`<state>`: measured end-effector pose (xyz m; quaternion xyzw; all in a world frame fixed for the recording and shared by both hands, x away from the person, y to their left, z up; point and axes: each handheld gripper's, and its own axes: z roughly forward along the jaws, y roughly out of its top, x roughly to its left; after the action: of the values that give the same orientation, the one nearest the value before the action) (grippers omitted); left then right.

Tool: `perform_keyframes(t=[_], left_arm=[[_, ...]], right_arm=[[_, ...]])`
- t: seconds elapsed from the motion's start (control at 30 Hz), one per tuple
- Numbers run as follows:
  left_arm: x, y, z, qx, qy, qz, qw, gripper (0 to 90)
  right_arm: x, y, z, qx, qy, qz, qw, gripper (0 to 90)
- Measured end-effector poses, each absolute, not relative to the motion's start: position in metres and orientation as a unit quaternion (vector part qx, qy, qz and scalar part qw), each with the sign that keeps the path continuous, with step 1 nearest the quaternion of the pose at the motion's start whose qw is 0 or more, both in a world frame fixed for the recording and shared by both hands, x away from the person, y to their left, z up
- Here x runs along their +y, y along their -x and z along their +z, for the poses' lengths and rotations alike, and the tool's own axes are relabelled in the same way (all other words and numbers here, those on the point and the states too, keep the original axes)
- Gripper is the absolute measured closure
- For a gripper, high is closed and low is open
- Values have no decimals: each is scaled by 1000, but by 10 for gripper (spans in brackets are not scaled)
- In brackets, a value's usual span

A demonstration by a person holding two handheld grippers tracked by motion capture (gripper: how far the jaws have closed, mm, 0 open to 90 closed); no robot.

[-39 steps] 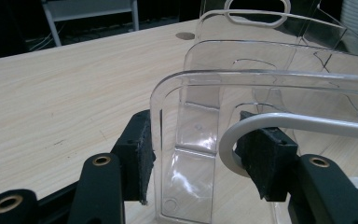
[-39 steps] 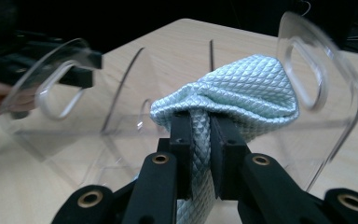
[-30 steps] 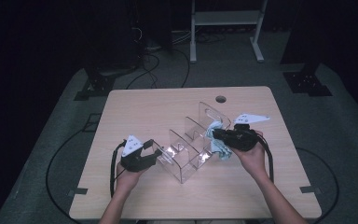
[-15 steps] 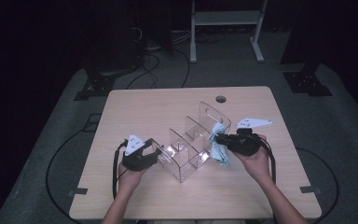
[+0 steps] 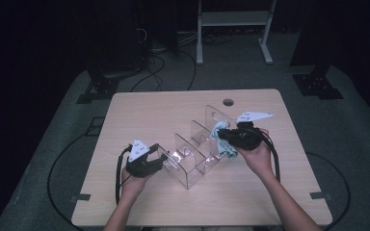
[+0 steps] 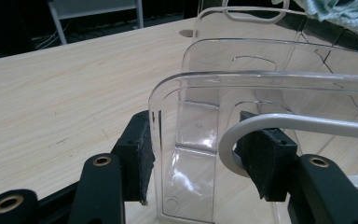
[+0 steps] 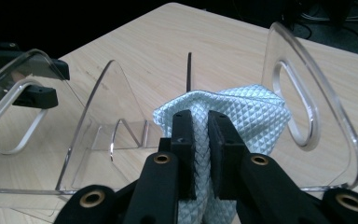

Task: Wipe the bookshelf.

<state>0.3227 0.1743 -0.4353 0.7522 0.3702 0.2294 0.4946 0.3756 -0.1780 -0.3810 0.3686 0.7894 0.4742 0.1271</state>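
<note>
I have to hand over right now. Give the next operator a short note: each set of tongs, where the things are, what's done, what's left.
Left tongs: clamped on the near end wall of the clear acrylic organizer, steadying it on the table.
Right tongs: shut on the light blue quilted cloth, held over the organizer's far compartments.
Done: cloth picked up and brought to the organizer.
Left: probably lower the cloth into a compartment or wipe the dividers, then release; keep the left grip until then.
</note>
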Motion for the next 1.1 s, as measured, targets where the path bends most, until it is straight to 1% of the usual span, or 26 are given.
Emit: perform_keyframes(t=[0.13, 0.23, 0.33, 0.53, 0.77, 0.97, 1.1], left_arm=[[174, -322, -436, 362, -755, 225, 498, 467], [172, -320, -436, 356, -758, 223, 500, 467], [170, -320, -435, 354, -759, 221, 499, 467], [170, -319, -436, 357, -756, 220, 502, 466], [168, -317, -436, 353, -758, 220, 503, 467], [168, -317, -436, 353, -757, 220, 504, 467], [168, -318, -436, 350, -758, 221, 504, 467]], right_arm=[[-181, -367, -384, 790, -364, 477, 126, 812], [-181, -360, -382, 797, -357, 468, 135, 813], [-178, -362, -380, 800, -356, 464, 137, 813], [-169, -377, -381, 796, -364, 466, 128, 814], [-172, -366, -380, 804, -355, 456, 142, 815], [-160, -380, -380, 803, -361, 453, 141, 815], [-153, -390, -378, 805, -365, 448, 132, 815]])
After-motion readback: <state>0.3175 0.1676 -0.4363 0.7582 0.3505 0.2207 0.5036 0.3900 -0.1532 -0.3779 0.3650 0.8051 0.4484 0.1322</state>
